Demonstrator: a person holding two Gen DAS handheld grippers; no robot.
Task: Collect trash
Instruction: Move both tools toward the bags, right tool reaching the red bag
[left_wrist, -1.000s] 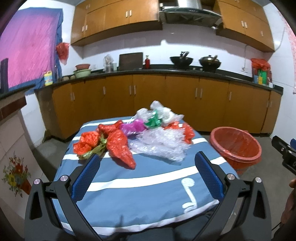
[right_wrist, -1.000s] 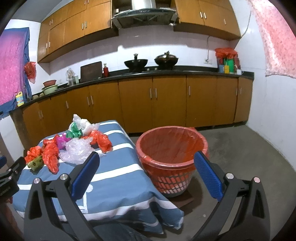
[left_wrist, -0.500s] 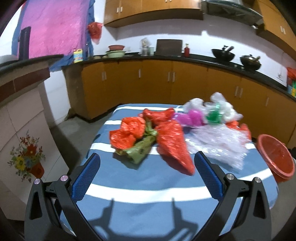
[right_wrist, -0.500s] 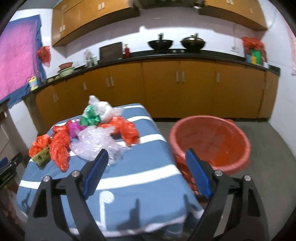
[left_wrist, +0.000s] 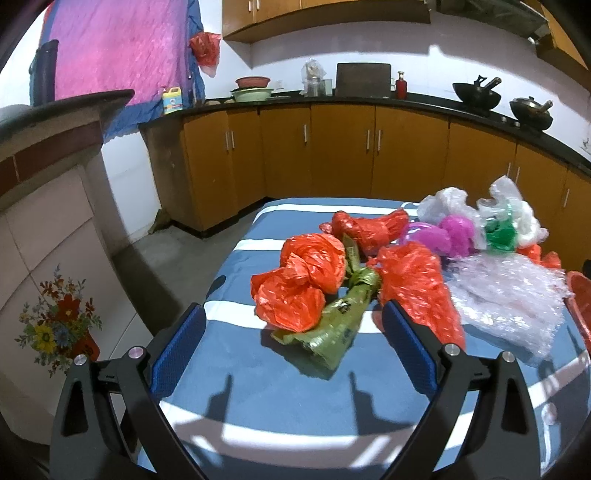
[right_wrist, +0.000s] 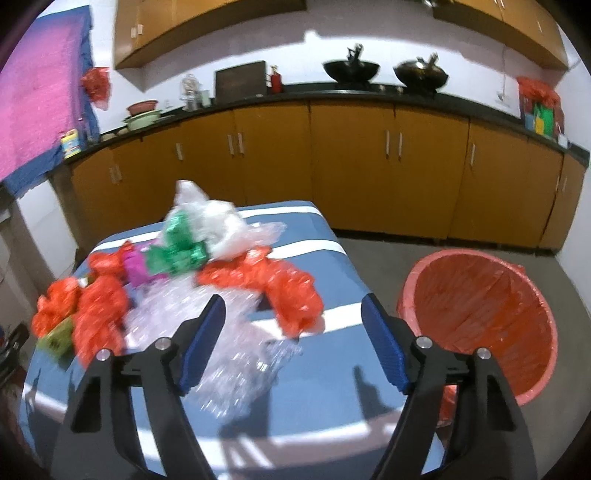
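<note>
1. Left wrist view: the left gripper (left_wrist: 291, 319) is hovering over the near part of the blue striped table (left_wrist: 295, 406), its jaws closing slowly but still spread wide, pads gripping nothing. Ahead, between the fingertips, an orange bag (left_wrist: 299, 284) is lying against a green wrapper (left_wrist: 340, 321), both well in from the table's left edge. Bare cloth is stretching between the fingers and this trash. A clear plastic sheet (left_wrist: 509, 306) is sprawling toward the right edge.

2. Right wrist view: the right gripper (right_wrist: 293, 312) is closing, nothing pressed between its pads; the crumpled clear plastic sheet (right_wrist: 236, 354) is lying beside its left finger, and an orange bag (right_wrist: 291, 291) ahead. The lined red bin (right_wrist: 480, 314) is standing on open floor just past the table's right edge (right_wrist: 354, 273).
</note>
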